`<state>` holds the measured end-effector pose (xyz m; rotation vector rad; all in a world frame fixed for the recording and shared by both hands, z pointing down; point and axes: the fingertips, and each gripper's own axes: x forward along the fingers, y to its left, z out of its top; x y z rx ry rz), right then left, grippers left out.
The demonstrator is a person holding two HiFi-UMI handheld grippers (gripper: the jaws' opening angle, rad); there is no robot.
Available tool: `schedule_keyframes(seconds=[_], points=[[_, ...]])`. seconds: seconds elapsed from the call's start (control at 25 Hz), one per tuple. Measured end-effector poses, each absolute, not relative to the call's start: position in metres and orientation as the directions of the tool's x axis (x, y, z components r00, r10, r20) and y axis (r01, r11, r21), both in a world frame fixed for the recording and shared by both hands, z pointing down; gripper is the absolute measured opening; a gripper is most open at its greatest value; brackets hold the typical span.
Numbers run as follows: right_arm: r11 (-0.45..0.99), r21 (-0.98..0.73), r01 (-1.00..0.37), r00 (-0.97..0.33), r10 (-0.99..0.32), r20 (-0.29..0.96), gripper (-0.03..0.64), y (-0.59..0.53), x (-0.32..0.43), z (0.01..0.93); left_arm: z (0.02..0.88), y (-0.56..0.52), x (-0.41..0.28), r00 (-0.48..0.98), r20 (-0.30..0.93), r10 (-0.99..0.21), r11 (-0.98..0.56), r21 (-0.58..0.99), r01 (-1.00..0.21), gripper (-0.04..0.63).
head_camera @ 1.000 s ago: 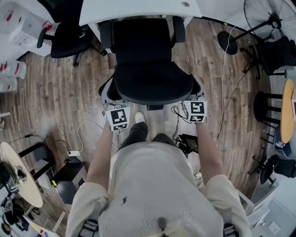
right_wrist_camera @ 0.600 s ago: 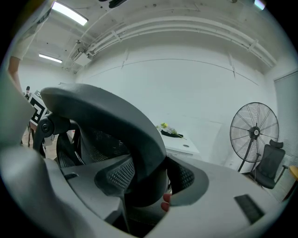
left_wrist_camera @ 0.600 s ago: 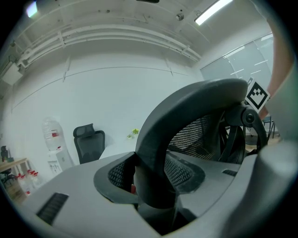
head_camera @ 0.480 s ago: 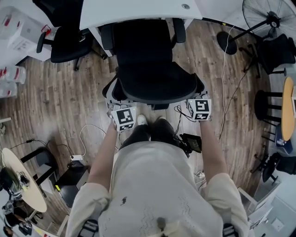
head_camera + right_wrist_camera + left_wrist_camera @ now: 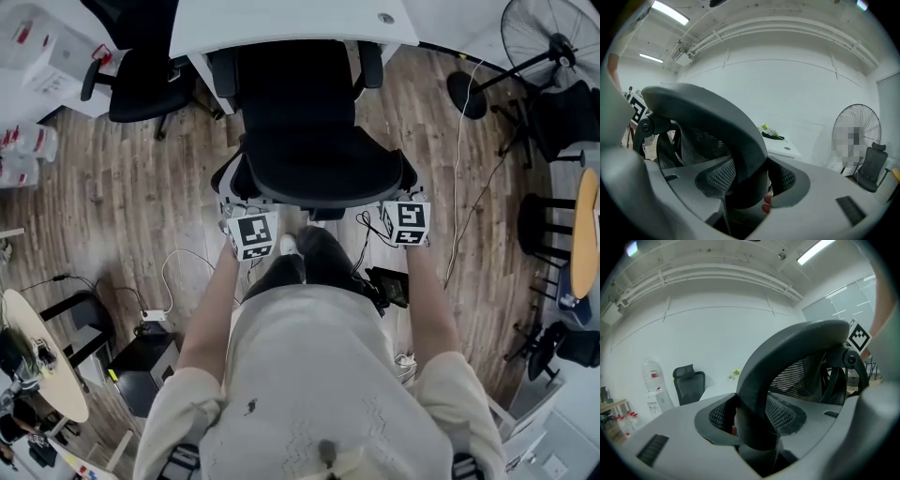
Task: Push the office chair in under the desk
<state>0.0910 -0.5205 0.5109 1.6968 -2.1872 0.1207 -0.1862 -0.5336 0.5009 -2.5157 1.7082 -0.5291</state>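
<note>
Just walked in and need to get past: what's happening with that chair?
A person stands behind the black office chair, with the left tool and the right tool each clamped on the backrest's top rim. The chair faces the white desk. Its seat front is at the desk edge, and the backrest is well outside.

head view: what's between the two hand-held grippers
The backrest rim of the office chair spans it in the head view, left hand-held gripper and right hand-held gripper clamped on its ends; the person's shoe shows just behind.
</note>
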Motion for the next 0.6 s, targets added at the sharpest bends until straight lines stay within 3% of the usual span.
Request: schedule_keyframes(seconds=[0.6], points=[[0.273,0.165,-0.948,-0.207,-0.92,0.334,0.224,-0.558,0.1,0.513,0.501,-0.57,-0.177,0.33,0.243,-0.912,-0.385,-0.233,-0.893,0.213]])
